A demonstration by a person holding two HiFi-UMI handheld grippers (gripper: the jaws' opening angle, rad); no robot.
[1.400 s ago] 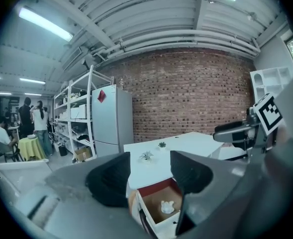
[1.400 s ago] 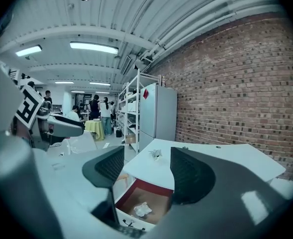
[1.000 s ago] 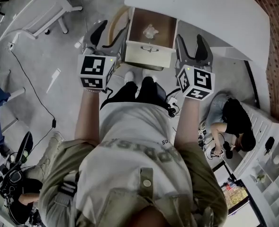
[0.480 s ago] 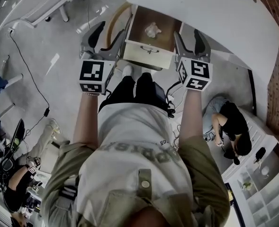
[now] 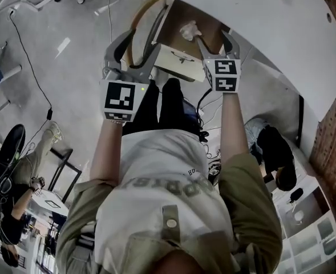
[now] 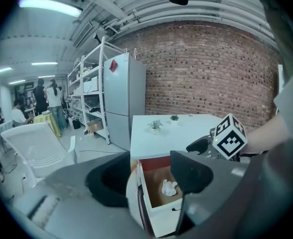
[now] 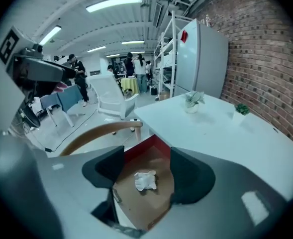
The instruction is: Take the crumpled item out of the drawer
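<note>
A white crumpled paper [image 5: 187, 30] lies on the brown floor of the open drawer [image 5: 179, 61] under the white desk. My right gripper [image 5: 215, 43] reaches over the drawer's right part, open, with the paper just off its left fingertip. In the right gripper view the paper [image 7: 146, 180] shows low between the spread jaws of that gripper [image 7: 146, 176], not touched. My left gripper [image 5: 132, 50] hangs open at the drawer's left side, outside it. The left gripper view shows its jaws [image 6: 148, 180] wide apart, the drawer [image 6: 161, 218] and the paper [image 6: 169, 187] beyond them.
The white desk [image 5: 270, 27] spans the top right, with small plants [image 7: 192, 99] on it. A wooden chair back [image 5: 142, 21] curves beside the drawer's left. A person [image 5: 270, 153] crouches on the floor at right. Cables [image 5: 31, 56] trail across the grey floor.
Both grippers have moved forward toward the drawer. The right one has gone from beside the drawer front to over its inside, close to the paper.
</note>
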